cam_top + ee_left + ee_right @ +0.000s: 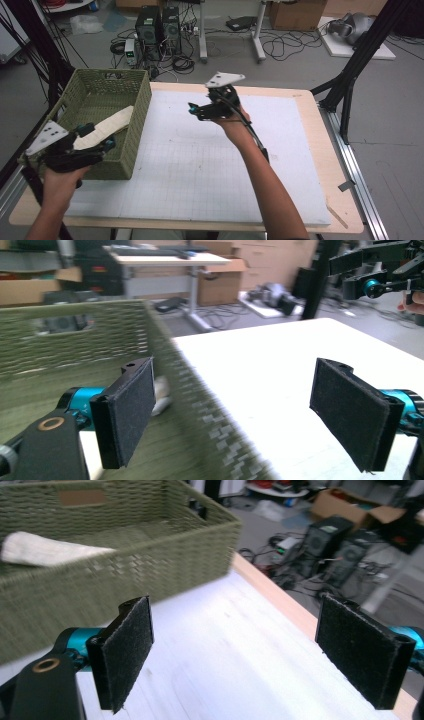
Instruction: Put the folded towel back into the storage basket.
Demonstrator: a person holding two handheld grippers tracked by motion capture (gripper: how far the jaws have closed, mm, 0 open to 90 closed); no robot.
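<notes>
My left tool (95,137) stands wide and empty over the green basket's (141,107) near corner at 9 o'clock. The cream cloth (107,127) lies inside it. My right tool (197,111) hangs wide and empty above the bench (210,165).

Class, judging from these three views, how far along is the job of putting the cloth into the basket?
Done: the cream cloth lies inside the green basket at the table's left edge. In hand: nothing; the left claw sits open at the basket's near rim, and the right claw hangs open above the white mat. Left: apparently nothing more to load on the mat, so probably just drawing both hands back.
</notes>
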